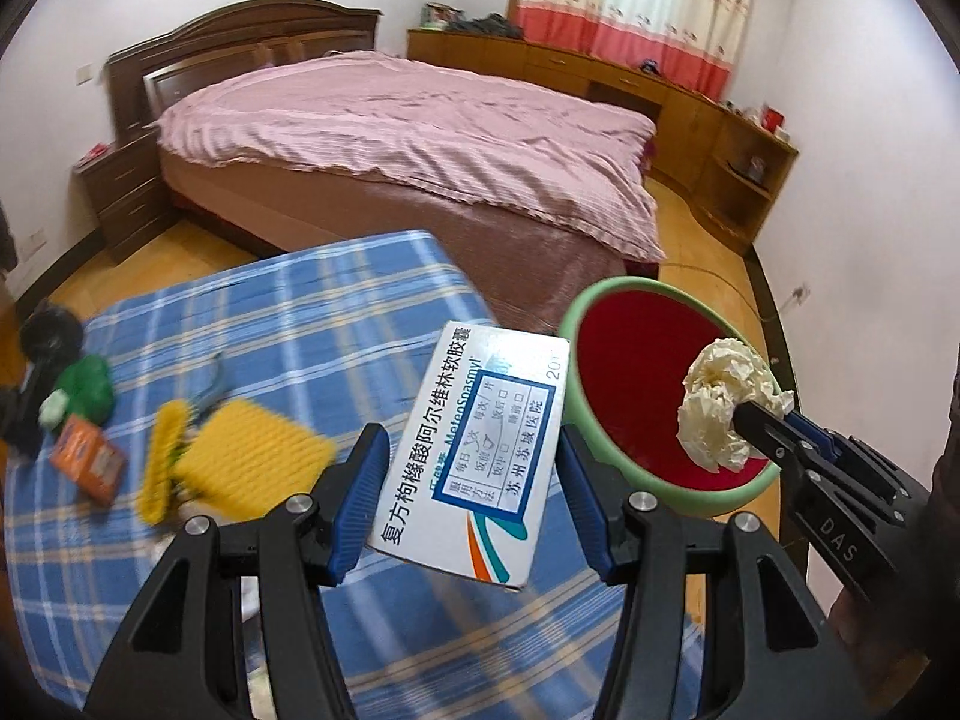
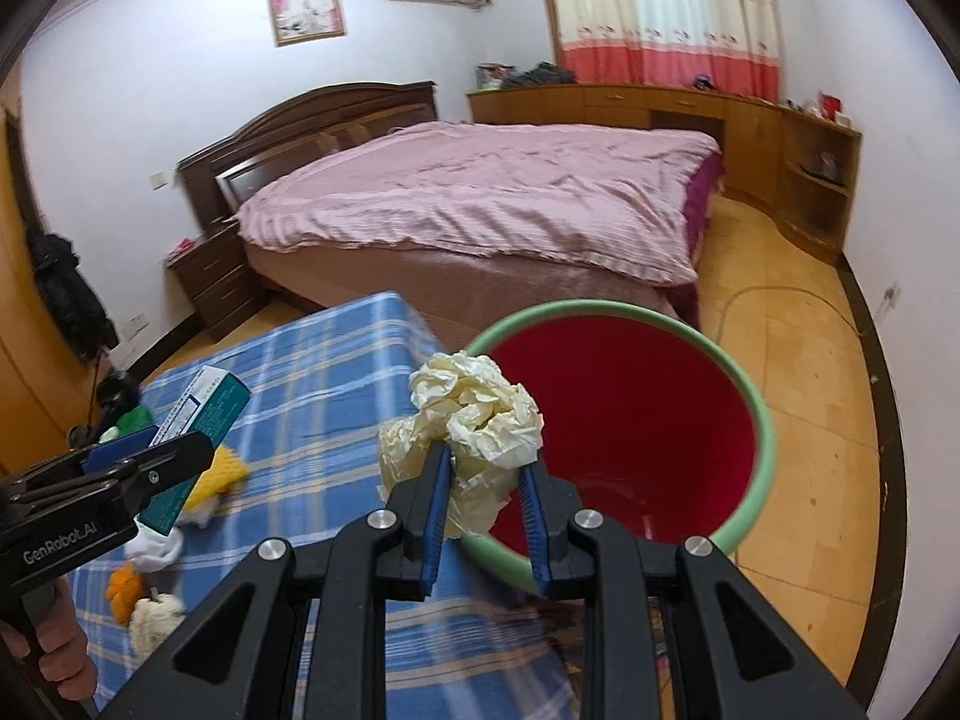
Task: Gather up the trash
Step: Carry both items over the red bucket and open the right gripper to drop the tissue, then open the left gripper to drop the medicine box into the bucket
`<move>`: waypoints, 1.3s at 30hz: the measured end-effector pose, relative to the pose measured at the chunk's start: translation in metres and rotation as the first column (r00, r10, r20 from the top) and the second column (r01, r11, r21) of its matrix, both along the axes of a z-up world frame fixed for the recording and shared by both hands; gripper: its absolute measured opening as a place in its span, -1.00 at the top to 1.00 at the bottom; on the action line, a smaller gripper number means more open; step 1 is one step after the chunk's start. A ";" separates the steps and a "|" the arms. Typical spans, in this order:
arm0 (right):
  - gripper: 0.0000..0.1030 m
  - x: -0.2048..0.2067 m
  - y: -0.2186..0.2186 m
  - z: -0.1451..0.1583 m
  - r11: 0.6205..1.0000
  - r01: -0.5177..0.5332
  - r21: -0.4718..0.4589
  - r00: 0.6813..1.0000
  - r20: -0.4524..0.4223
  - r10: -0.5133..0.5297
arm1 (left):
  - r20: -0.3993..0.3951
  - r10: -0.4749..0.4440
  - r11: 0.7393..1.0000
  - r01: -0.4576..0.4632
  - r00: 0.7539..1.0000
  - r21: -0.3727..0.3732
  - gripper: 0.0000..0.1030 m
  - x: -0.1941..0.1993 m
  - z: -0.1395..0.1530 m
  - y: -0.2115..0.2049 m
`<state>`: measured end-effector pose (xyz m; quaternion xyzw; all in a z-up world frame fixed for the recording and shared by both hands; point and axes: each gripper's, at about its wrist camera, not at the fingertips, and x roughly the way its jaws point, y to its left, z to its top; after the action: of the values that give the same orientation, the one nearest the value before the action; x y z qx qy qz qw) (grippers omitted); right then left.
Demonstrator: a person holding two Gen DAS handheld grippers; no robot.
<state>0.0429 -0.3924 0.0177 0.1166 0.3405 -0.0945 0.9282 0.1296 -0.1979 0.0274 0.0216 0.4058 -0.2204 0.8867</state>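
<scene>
Blue plaid tablecloth [image 1: 312, 300], bedroom; left fingers [image 1: 360, 480] clamp medicine box [image 1: 474, 456], right fingers [image 2: 429, 510] pinch crumpled paper [image 2: 474, 414].

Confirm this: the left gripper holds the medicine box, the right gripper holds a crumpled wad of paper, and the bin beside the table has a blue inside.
One detail is wrong: the bin is red inside with a green rim, as the right wrist view shows. The rest stands: the left gripper holds the medicine box, the right gripper the crumpled wad of paper, beside the table.

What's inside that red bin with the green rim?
The bin shows only bare red wall inside, no trash visible. Its bottom is hidden behind the crumpled paper and the right hand-held gripper holding it.
</scene>
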 end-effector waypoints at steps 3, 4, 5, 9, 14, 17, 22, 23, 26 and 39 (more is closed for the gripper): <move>0.51 0.002 -0.019 -0.007 1.000 0.031 0.006 0.999 -0.015 -0.031 | -0.013 -0.035 0.999 0.036 0.999 0.018 -0.12 0.007 -0.005 -0.025; 0.51 0.003 -0.024 -0.010 0.999 0.039 0.010 0.999 -0.020 -0.038 | -0.016 -0.043 0.999 0.043 0.999 0.023 -0.12 0.008 -0.006 -0.032; 0.51 0.004 -0.030 -0.012 0.999 0.046 0.014 0.999 -0.026 -0.046 | -0.020 -0.052 0.998 0.053 0.998 0.029 -0.12 0.010 -0.008 -0.040; 0.51 0.010 -0.050 -0.024 0.997 0.075 0.031 0.996 -0.058 -0.073 | -0.041 -0.088 0.995 0.090 0.995 0.049 -0.12 0.019 -0.018 -0.066; 0.50 0.015 -0.068 -0.035 0.994 0.102 0.045 0.992 -0.082 -0.098 | -0.060 -0.112 0.991 0.116 0.992 0.063 -0.12 0.026 -0.028 -0.091; 0.46 0.018 -0.072 -0.039 0.993 0.106 0.051 0.991 -0.085 -0.102 | -0.071 -0.118 0.990 0.123 0.991 0.069 -0.12 0.031 -0.034 -0.100; 0.44 0.020 -0.077 -0.041 0.993 0.110 0.045 0.991 -0.085 -0.106 | -0.079 -0.113 0.990 0.119 0.990 0.076 -0.12 0.037 -0.040 -0.108; 0.43 0.022 -0.078 -0.041 0.993 0.110 0.047 0.991 -0.086 -0.106 | -0.081 -0.113 0.990 0.119 0.990 0.075 -0.12 0.038 -0.041 -0.108; 0.34 0.023 -0.080 -0.040 0.993 0.110 0.046 0.991 -0.082 -0.106 | -0.086 -0.109 0.990 0.116 0.990 0.076 -0.12 0.041 -0.043 -0.110; -0.05 0.016 -0.087 -0.032 0.989 0.144 0.041 0.989 -0.052 -0.141 | -0.076 -0.137 0.987 0.142 0.988 0.075 -0.17 0.039 -0.042 -0.122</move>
<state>0.0593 -0.4793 -0.0146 0.1588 0.3560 -0.1559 0.9076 0.1686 -0.3203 -0.0141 0.0777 0.4429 -0.2663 0.8526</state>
